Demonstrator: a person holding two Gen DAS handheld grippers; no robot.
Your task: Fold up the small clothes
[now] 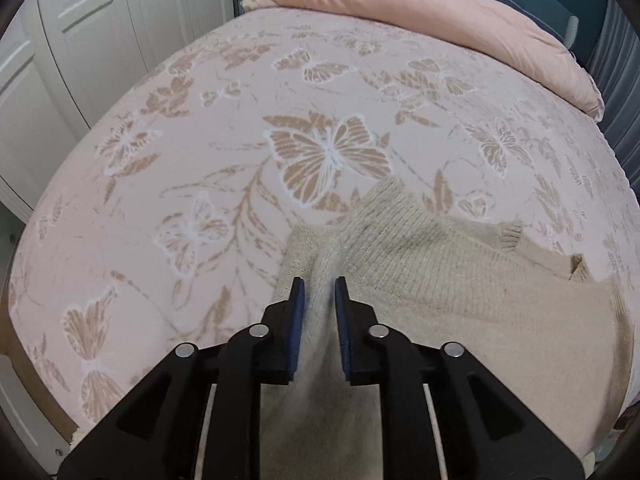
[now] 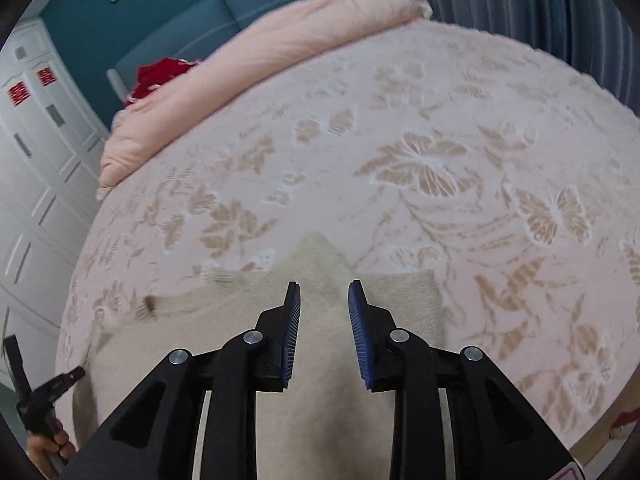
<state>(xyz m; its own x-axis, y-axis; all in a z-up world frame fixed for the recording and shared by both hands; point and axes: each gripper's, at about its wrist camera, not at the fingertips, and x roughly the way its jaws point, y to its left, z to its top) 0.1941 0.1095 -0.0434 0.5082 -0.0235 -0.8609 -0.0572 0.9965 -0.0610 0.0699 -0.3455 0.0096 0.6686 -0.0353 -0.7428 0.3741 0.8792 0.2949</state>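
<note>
A cream knit sweater (image 1: 440, 280) lies on the pink butterfly-patterned bed cover (image 1: 200, 140), near its front edge. My left gripper (image 1: 319, 280) is shut on a raised fold of the sweater, which bunches up between the blue pads at the garment's left side. In the right wrist view the sweater (image 2: 400, 300) is blurred and fills the gap between my right gripper's (image 2: 324, 284) pads, which pinch it. A pointed corner of the knit stands just beyond those fingertips. The left gripper (image 2: 76, 372) and the hand holding it show at the lower left edge.
A rolled pink quilt (image 1: 400, 8) lies across the far end of the bed, with something red (image 2: 160, 76) behind it against a teal headboard (image 2: 160, 20). White wardrobe doors (image 1: 100, 20) stand to the left, and a grey curtain (image 2: 520, 0) hangs to the right.
</note>
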